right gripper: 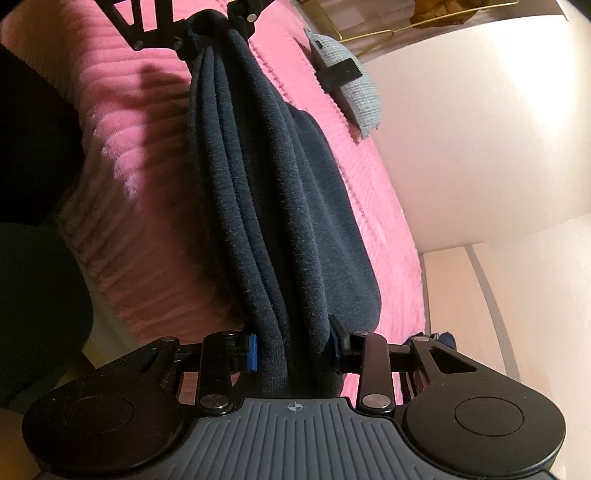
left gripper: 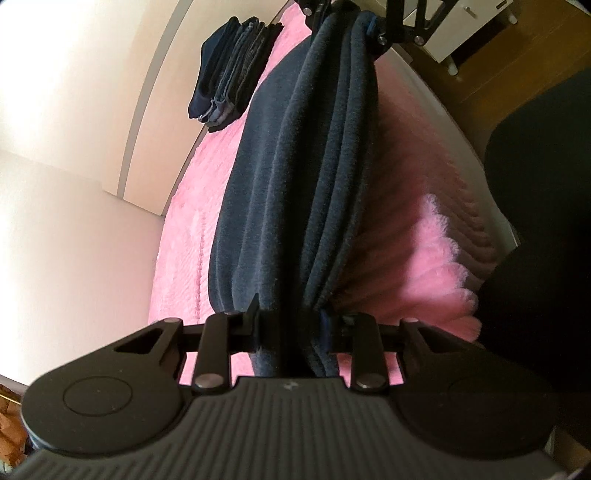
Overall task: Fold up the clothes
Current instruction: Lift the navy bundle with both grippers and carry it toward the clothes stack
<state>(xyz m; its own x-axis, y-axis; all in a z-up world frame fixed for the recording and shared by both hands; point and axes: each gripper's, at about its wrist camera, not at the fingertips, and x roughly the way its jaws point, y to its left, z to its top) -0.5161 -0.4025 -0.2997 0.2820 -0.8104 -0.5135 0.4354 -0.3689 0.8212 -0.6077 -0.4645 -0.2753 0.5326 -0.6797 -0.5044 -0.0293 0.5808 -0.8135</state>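
A dark navy fleece garment [left gripper: 303,177] is folded into several layers and stretched between my two grippers above the pink bed cover [left gripper: 184,240]. My left gripper [left gripper: 291,328] is shut on one end of its folded edge. My right gripper [right gripper: 295,343] is shut on the other end of the garment [right gripper: 273,206]. Each gripper shows at the top of the other's view: the right one [left gripper: 354,22] in the left wrist view, the left one [right gripper: 210,29] in the right wrist view. The garment's lower part hangs down and rests on the bed.
A stack of folded dark clothes and jeans [left gripper: 232,70] lies on the bed by the wall. A light grey pillow [right gripper: 354,88] with a black item on it lies at the bed's far end. White furniture [left gripper: 461,26] stands on the wooden floor.
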